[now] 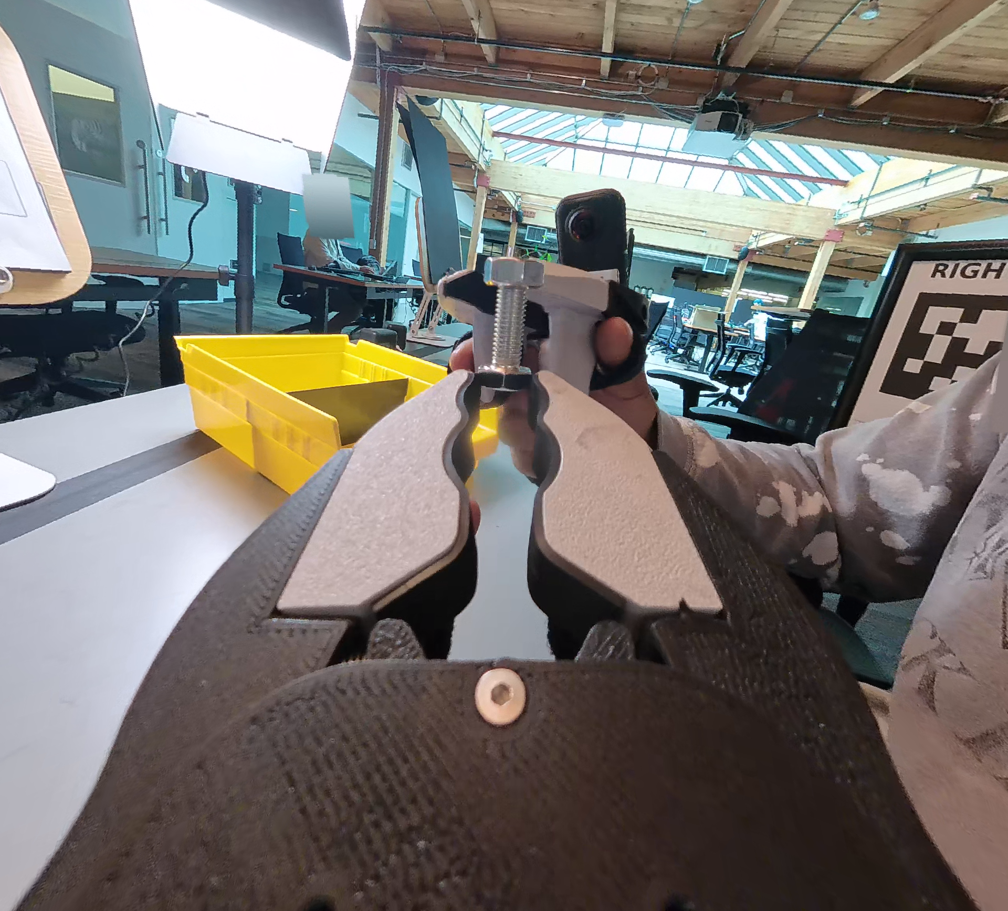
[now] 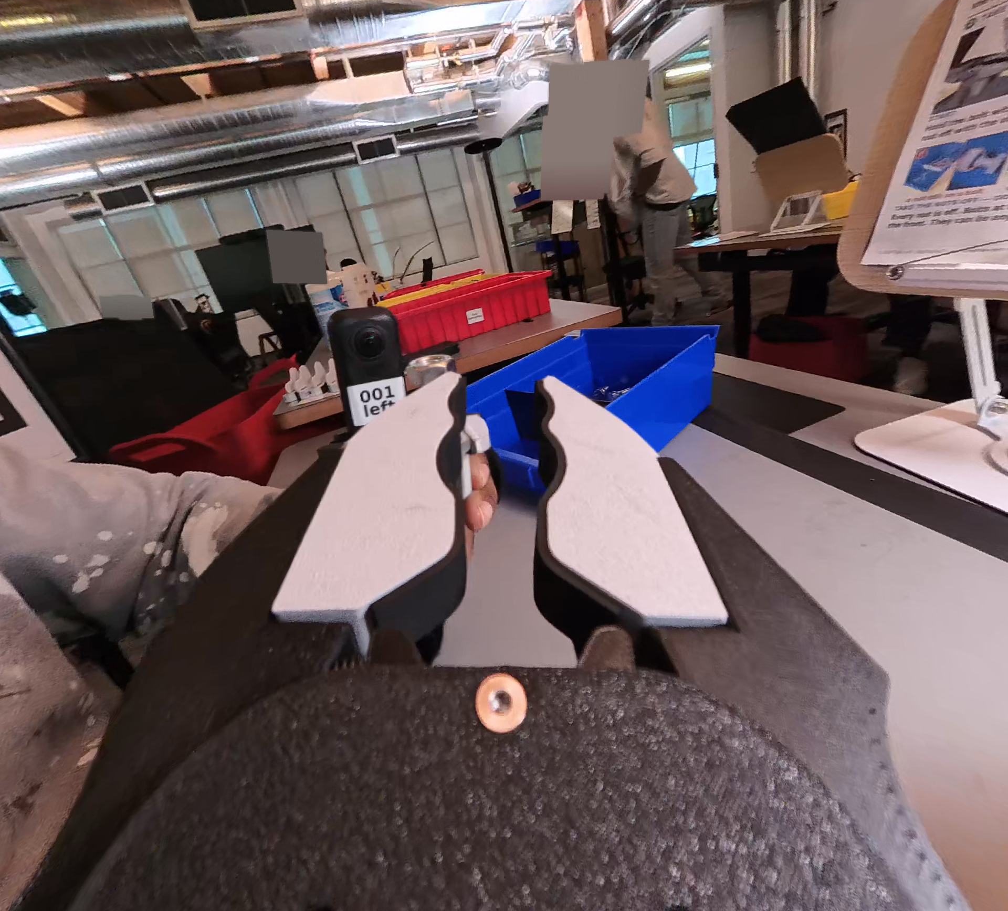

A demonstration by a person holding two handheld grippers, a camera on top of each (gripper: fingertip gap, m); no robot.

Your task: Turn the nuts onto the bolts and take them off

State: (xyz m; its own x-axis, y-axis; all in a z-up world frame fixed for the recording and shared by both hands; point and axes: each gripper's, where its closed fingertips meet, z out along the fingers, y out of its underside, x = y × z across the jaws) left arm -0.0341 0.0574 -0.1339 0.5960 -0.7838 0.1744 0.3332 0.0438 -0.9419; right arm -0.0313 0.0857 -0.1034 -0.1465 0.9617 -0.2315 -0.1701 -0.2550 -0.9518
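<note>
Between the tips of your left gripper (image 1: 499, 386) sits a silver hex nut (image 1: 499, 379), and the fingers are clamped on it. Their pads cover its lower half, so you cannot tell how far it is threaded on. Above the tips, the silver threaded steel bolt (image 1: 507, 323) stands upright with its hex head on top. Behind it, the far gripper's grey fingers overlap the shank, so this view does not settle whether they touch it.

The right wrist view does settle it. The fingers of your right gripper (image 2: 499, 394) stand apart with nothing between them. Only the bolt's hex head shows there, just past the tip of the left finger and outside the gap; that finger hides the shank and the nut.

Through the gap you see a blue plastic bin (image 2: 654, 372), which the left view does not show. The small silvery parts inside it are too small to make out. Left of the left gripper's fingers, the left view alone shows a yellow plastic bin (image 1: 262, 394) on the grey table (image 1: 82, 557). Its near wall hides most of its inside.
</note>
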